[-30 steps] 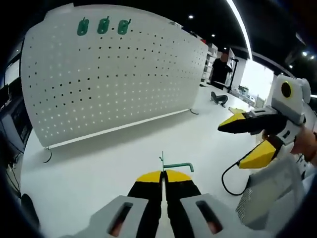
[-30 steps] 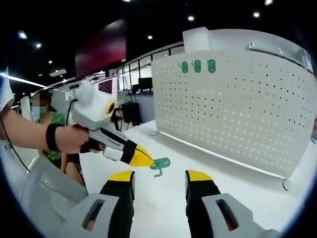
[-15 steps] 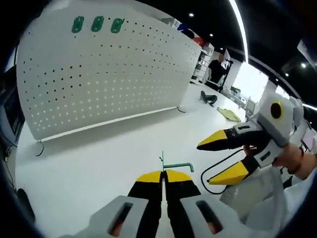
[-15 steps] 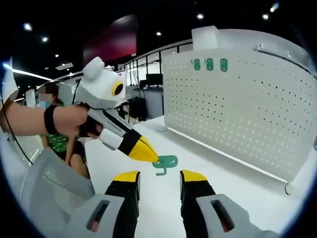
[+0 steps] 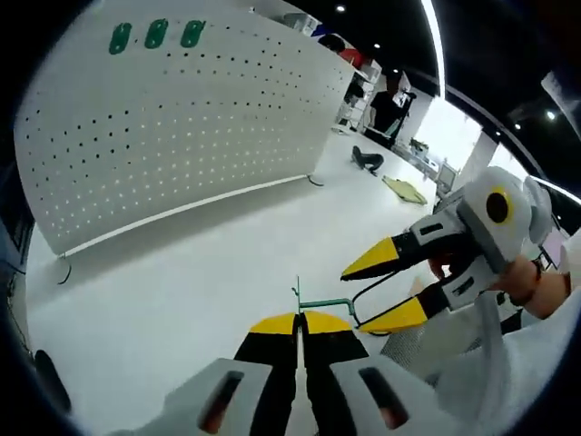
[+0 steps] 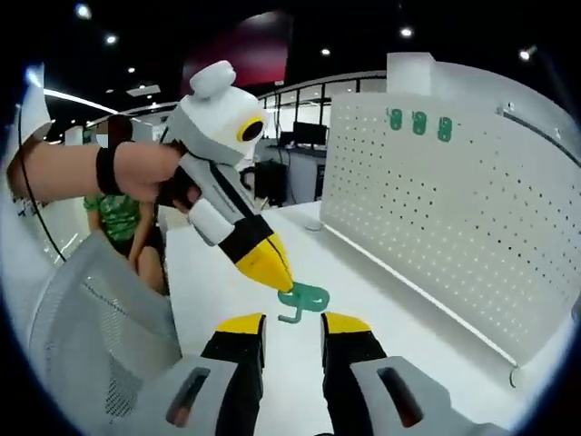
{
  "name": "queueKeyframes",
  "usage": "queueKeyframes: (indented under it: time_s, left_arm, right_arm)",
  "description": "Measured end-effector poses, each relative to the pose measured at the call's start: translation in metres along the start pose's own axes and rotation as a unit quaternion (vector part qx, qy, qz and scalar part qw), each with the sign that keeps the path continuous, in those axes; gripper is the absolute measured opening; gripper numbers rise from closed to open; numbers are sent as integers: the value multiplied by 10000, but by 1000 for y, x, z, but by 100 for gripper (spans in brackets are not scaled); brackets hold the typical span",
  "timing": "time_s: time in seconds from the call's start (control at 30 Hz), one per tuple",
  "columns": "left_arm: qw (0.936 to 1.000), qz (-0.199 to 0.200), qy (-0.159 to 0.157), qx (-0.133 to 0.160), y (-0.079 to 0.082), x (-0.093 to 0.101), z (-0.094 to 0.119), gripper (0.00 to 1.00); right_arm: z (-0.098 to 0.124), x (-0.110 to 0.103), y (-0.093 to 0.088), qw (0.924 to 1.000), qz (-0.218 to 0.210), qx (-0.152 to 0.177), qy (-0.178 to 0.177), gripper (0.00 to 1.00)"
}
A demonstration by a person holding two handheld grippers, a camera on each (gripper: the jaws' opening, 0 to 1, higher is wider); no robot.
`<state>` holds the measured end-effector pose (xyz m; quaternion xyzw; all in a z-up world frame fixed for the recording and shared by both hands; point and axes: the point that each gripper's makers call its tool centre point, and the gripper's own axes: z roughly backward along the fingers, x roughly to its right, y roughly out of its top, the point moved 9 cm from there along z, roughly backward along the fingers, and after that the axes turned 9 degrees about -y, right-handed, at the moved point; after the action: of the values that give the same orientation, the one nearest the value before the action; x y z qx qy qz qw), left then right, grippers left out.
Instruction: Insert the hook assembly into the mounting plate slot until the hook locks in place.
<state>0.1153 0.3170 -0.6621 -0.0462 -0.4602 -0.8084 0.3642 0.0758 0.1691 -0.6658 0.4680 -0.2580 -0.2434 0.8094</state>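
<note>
Left gripper view first: the left gripper (image 5: pixel 299 320) has its yellow-tipped jaws pinched tight together on the green hook (image 5: pixel 320 303), which sticks up just past the tips, a thin stem with an arm bending off toward the other tool. The big white pegboard (image 5: pixel 182 118) is the landmark here. It stands upright on the white table (image 5: pixel 182 282), well beyond the hook, and three green hooks (image 5: pixel 156 34) already sit in a row near its top edge. The right gripper (image 5: pixel 392 287) comes in from the side away from the pegboard, jaws spread apart, with one yellow tip above and one below the hook's free end, close to it; I can't tell whether either tip touches. A hand (image 5: pixel 526 291) grips its handle. A black cable loop (image 5: pixel 372 300) lies on the table under those jaws, and something dark (image 5: pixel 368 161) lies on the table off the pegboard's far end.

Right gripper view: the right gripper (image 6: pixel 292 320) is released, a clear gap between its two yellow-tipped jaws, nothing held. The hook (image 6: pixel 301 299) hangs just above that gap, on the side of the pegboard (image 6: pixel 454 218) that faces the camera, well apart from it. The left gripper (image 6: pixel 272 265) reaches down at an angle and clamps the hook at its tip, a hand (image 6: pixel 145 173) wrapped round its handle. The three mounted hooks (image 6: pixel 418 123) show up high on the pegboard. A grey mesh chair back (image 6: pixel 100 336) sits on the side away from the pegboard.
</note>
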Motion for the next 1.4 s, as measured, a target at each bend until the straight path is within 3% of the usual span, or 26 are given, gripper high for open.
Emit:
queueKeyframes:
  time_s: [0.17,0.23,0.33,0.57,0.63,0.7,0.77,0.97,1.13,1.27,1.4]
  left_arm:
    - [9998,86,-184,-38,1,2,2,1]
    - [9997,81,-192,-109,0,2,2,2]
    - [9992,91,-295,-244,-1,4,2,2]
    - [9978,150,-435,-486,-3,7,4,2]
    - [9974,232,-441,-529,-3,6,3,2]
    - [9968,287,-434,-605,-4,6,3,2]
    - [9960,421,-438,-648,-4,4,3,2]
    - [9932,699,-526,-768,-4,1,5,1]
    - [9899,1032,-616,-756,-5,-1,5,1]
    - [9887,1088,-672,-778,-6,2,5,1]
    - [9872,1125,-724,-869,-8,3,4,2]
  right_arm:
    - [0,-6,-1,9995,308,-81,86,22]
    - [0,-7,1,9993,350,-60,94,21]
    - [0,-10,2,9966,799,-98,168,19]
    - [0,-15,2,9929,1151,-134,256,13]
    - [0,-17,4,9873,1569,-110,239,12]
    - [0,-20,4,9852,1688,-164,238,11]
    - [-1,-22,6,9765,2134,-200,239,9]
    - [-1,-28,10,9568,2894,-94,251,6]
    - [-2,-29,10,9443,3276,-95,291,5]
    - [-4,-31,9,9427,3321,-189,273,5]
    - [-7,-33,3,9346,3525,-382,280,5]
